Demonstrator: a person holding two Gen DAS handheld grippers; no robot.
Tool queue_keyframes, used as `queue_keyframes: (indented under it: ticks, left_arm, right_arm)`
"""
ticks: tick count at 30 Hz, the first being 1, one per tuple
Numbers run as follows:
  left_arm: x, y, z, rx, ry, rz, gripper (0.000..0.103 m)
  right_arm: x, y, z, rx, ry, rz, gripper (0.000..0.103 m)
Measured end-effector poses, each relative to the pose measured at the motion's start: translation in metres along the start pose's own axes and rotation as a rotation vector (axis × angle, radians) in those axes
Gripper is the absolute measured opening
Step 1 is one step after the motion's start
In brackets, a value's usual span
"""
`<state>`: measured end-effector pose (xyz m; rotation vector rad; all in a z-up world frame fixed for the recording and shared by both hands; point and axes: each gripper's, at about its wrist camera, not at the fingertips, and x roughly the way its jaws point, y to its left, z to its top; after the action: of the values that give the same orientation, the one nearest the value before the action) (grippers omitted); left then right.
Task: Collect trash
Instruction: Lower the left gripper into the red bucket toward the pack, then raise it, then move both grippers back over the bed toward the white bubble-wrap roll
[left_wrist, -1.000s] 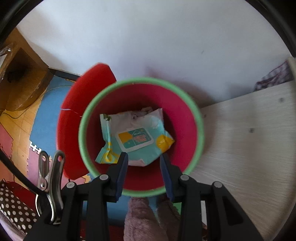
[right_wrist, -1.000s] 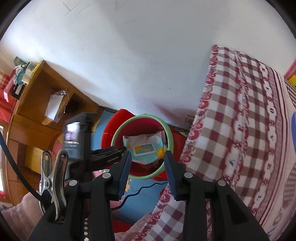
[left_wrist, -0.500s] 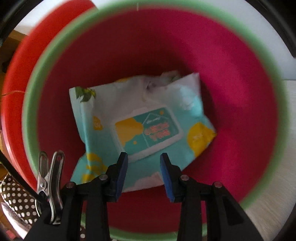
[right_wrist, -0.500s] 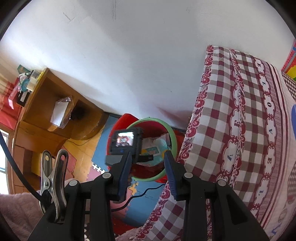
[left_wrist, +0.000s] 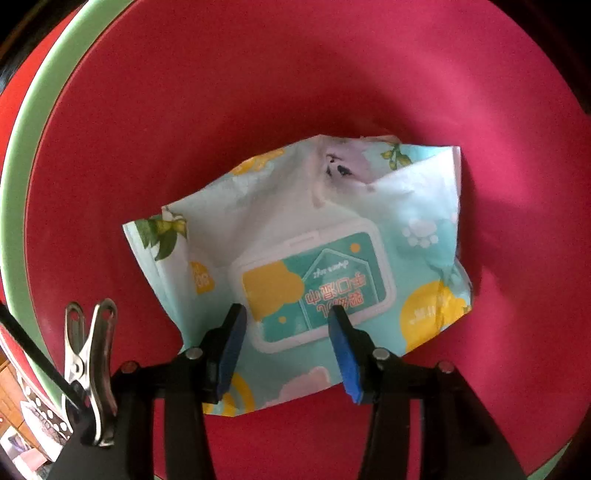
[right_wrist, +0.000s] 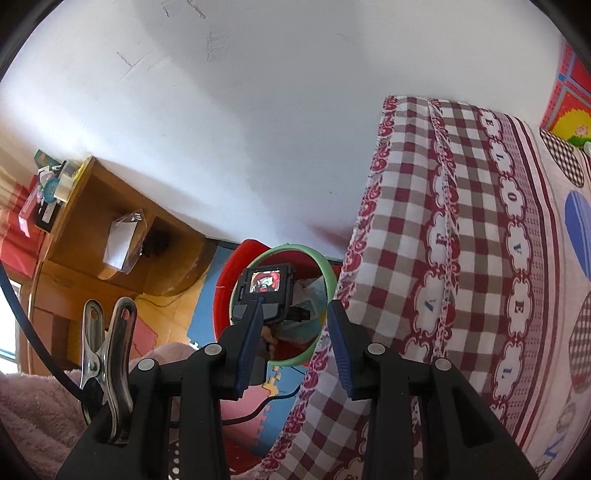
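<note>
A: What does the wipes pack (left_wrist: 314, 266) look like?
B: Crumpled, pale blue with yellow patches; white flip lid facing up, print upside down.

A: Where is it?
B: On the bin (left_wrist: 258, 92) floor, spanning both left gripper (left_wrist: 286, 314) tips. Jaws just widened, apart, not pressing it.

A: Right gripper (right_wrist: 295, 314)?
B: Jaws apart, empty; bin (right_wrist: 328, 273) beyond them.

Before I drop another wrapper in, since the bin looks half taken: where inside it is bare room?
Bare bin floor lies beyond the wipes pack, up to the green rim, and along the right wall. The near centre is crowded: the pack lies there under the left gripper, jaws just opening, pads apart.
</note>
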<state>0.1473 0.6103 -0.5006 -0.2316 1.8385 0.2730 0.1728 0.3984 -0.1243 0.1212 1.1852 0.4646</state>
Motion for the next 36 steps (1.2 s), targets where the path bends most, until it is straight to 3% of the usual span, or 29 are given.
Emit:
queue_keyframes:
  ticks: [6,14,19,25,36]
  left_arm:
    - [-0.011,-0.004,-0.010,0.007,-0.037,-0.016,0.048]
    - [-0.050,0.011,-0.038,-0.001,-0.102,-0.100,0.047]
    - [-0.095,0.029,-0.078,0.000,-0.182,-0.168,0.047]
    - [-0.158,0.048,-0.119,-0.083,-0.280,-0.206,0.047]
    - [-0.268,0.079,-0.224,-0.205,-0.436,-0.205,0.047]
  right_arm:
    - [-0.010,-0.004,-0.008,0.015,-0.008,0.006,0.038]
    - [-0.028,-0.007,-0.010,0.013,-0.033,0.035,0.038]
    - [-0.042,-0.002,-0.014,0.001,-0.058,0.058,0.038]
    - [-0.062,0.005,-0.023,-0.002,-0.072,0.114,0.038]
    - [-0.109,0.017,-0.052,-0.071,-0.085,0.272,0.038]
